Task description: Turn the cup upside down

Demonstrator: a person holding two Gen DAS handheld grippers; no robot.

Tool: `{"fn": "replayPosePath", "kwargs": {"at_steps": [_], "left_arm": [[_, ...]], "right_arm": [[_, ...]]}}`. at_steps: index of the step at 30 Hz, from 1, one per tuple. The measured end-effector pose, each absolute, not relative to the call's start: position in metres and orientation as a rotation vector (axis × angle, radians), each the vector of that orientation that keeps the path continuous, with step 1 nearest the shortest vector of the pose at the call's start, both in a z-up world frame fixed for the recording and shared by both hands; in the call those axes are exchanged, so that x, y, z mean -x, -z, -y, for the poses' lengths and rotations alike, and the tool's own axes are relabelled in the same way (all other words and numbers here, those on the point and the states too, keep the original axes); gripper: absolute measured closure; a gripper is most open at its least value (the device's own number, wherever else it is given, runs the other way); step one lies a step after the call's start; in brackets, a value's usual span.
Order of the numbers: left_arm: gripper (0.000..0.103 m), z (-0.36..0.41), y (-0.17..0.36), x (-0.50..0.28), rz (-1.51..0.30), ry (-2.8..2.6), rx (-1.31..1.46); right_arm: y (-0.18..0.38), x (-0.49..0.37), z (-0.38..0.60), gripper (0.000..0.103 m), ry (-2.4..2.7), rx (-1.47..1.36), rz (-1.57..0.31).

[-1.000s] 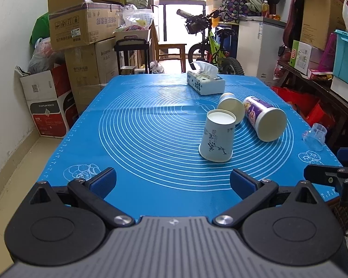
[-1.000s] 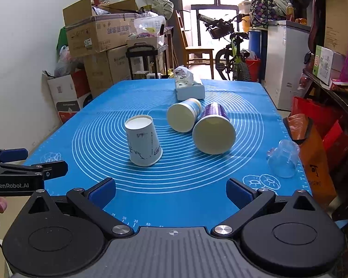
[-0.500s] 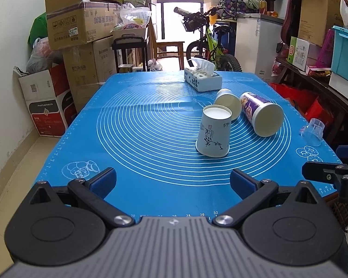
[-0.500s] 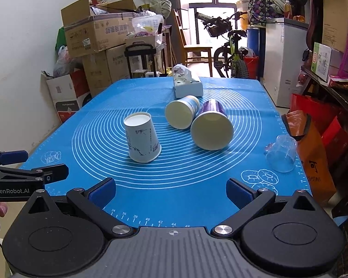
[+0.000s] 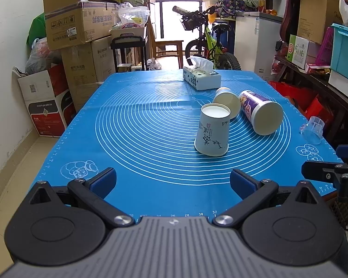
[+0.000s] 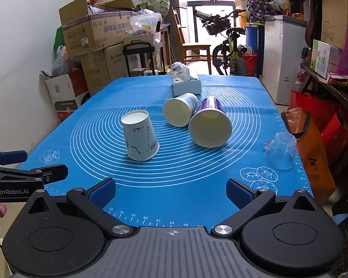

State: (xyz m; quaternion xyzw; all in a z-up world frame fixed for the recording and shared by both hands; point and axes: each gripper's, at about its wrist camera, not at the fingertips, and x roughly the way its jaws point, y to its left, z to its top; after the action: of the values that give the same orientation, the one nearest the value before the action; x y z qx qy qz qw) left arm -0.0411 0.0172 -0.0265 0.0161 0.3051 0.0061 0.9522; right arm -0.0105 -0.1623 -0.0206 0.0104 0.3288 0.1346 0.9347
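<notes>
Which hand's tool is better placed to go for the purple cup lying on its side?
Right, probably. The open right tool faces the purple cup almost straight ahead, mouth toward it. From the open left tool that cup sits off to the right, with the upturned white cup nearer its line.

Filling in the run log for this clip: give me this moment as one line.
white paper cup: upside down on blue mat | left gripper: open, clear of cup | right gripper: open, clear | two cups on their sides behind

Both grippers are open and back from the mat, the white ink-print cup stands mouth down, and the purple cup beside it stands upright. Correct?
Not quite: the purple cup lies on its side, as the right wrist view shows. The rest holds: white cup mouth down, left gripper and right gripper open.
</notes>
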Motion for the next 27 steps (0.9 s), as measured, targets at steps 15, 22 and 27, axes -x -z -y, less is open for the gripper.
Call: {"fn": "replayPosePath", "kwargs": {"at_steps": [15, 22, 27], "left_arm": [[0.0, -0.0153, 0.0275, 0.0404, -0.618, -0.012, -0.032], [0.0, -0.0129, 0.0276, 0.0416, -0.617, -0.007, -0.038], [0.0, -0.0127, 0.0272, 0.0414, -0.619, -0.008, -0.036]], "right_arm": [[0.021, 0.0117, 0.1639, 0.002, -0.275, -0.021, -0.672], [0.0214, 0.0128, 0.1644, 0.002, -0.277, -0.023, -0.672], [0.0212, 0.0132, 0.1641, 0.002, -0.278, -0.023, -0.671]]}}
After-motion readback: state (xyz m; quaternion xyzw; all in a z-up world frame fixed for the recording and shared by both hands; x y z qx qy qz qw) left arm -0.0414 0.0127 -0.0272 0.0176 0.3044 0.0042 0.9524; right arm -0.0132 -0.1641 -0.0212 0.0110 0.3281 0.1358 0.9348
